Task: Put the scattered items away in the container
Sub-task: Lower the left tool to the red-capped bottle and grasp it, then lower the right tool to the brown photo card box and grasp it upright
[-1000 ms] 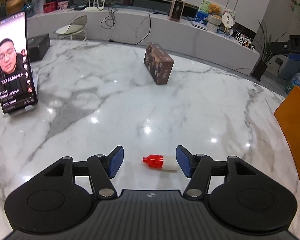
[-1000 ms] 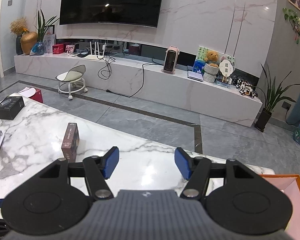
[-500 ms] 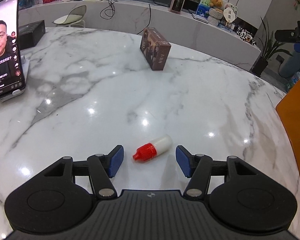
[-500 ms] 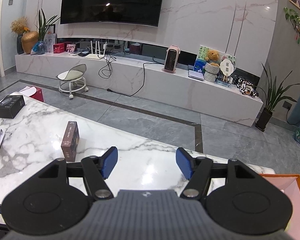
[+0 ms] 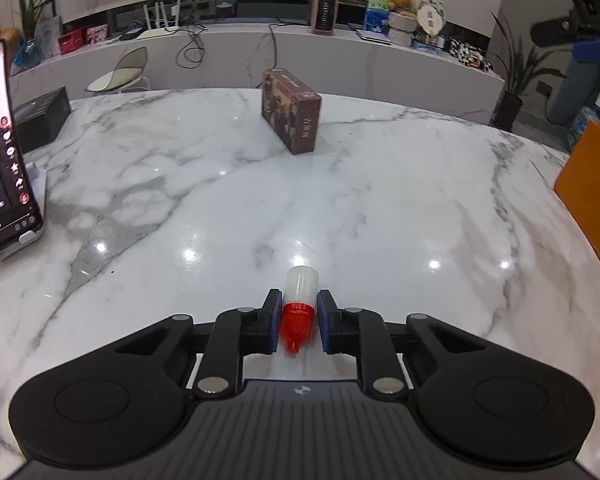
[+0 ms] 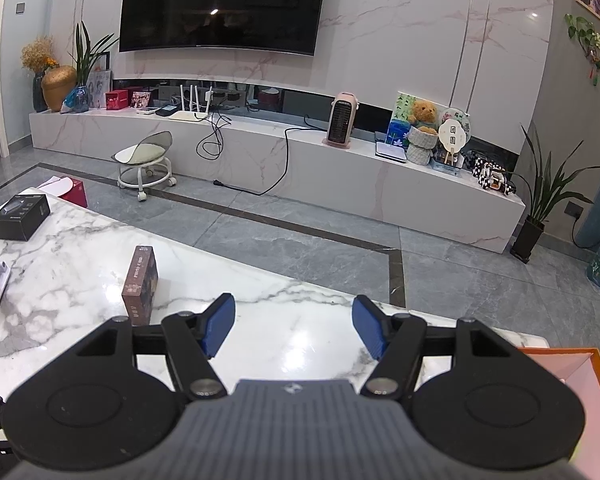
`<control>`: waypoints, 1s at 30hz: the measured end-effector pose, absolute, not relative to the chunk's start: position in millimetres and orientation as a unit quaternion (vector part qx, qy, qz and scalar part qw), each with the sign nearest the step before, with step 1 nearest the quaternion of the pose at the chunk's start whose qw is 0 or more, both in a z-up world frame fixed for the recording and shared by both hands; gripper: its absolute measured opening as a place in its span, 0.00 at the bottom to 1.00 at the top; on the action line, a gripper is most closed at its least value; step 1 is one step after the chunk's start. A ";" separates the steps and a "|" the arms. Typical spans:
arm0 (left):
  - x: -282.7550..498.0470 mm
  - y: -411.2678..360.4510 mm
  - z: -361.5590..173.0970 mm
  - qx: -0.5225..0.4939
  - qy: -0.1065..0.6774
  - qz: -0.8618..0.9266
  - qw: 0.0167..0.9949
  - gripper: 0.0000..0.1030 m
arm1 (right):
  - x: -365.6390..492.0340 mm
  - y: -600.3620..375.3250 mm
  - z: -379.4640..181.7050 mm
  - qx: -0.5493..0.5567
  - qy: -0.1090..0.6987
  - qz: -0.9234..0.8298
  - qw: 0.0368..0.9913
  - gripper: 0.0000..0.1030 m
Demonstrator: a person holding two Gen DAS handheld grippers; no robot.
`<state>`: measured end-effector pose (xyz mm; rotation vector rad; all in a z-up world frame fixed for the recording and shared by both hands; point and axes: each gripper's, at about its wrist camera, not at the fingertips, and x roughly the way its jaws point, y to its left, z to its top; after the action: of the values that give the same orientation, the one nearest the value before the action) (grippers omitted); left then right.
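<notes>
Left wrist view: the left gripper (image 5: 299,322) had its blue pads (image 5: 273,320) clamped on the small bottle (image 5: 299,305), gripping at the red cap, white body pointing forward over the marble table (image 5: 340,208). A brown box (image 5: 293,114) stood well beyond, a phone on its stand (image 5: 4,152) at the left edge, the orange container (image 5: 592,184) at the far right.

Right wrist view: the right gripper (image 6: 294,330) hung above the table (image 6: 80,264), jaws spread wide, nothing between them. The orange container's rim (image 6: 572,354) showed just beside it at the lower right, the brown box (image 6: 141,285) off to the left
</notes>
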<state>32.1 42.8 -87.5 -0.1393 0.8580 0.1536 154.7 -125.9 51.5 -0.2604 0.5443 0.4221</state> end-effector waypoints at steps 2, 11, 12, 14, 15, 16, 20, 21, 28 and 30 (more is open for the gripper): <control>39.1 44.2 -86.2 -0.049 0.424 0.064 0.902 0.20 | 154.5 -125.8 51.3 -0.128 0.267 0.207 0.932 0.66; 53.5 74.0 -82.8 -0.043 0.449 0.067 0.890 0.20 | 156.9 -122.6 46.1 -0.122 0.277 0.216 0.928 0.66; 54.4 77.3 -81.9 -0.045 0.450 0.069 0.889 0.20 | 157.3 -121.9 45.5 -0.118 0.279 0.219 0.928 0.66; 56.4 83.4 -79.4 -0.047 0.451 0.072 0.888 0.20 | 157.2 -118.7 43.5 -0.117 0.283 0.223 0.926 0.66; 57.3 86.0 -77.7 -0.047 0.451 0.072 0.888 0.20 | 157.1 -116.7 42.4 -0.117 0.284 0.225 0.925 0.66; 58.2 87.3 -76.2 -0.046 0.451 0.071 0.888 0.20 | 157.2 -114.1 41.0 -0.117 0.287 0.227 0.923 0.66; 61.8 90.4 -74.4 -0.042 0.452 0.061 0.889 0.20 | 157.4 -101.7 33.7 -0.110 0.296 0.240 0.918 0.66; 62.5 92.1 -75.8 -0.046 0.452 0.060 0.889 0.20 | 157.1 -97.3 31.3 -0.109 0.298 0.243 0.917 0.66; 65.7 109.2 -80.4 -0.077 0.452 0.058 0.887 0.20 | 159.4 -61.2 12.8 -0.110 0.305 0.257 0.910 0.66; 67.7 114.7 -80.1 -0.087 0.450 0.057 0.887 0.20 | 161.8 -51.8 7.1 -0.110 0.306 0.261 0.909 0.66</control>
<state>67.7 114.7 -80.1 -0.1807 0.9358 0.1190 161.8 -51.8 7.1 -0.2264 0.6314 0.5379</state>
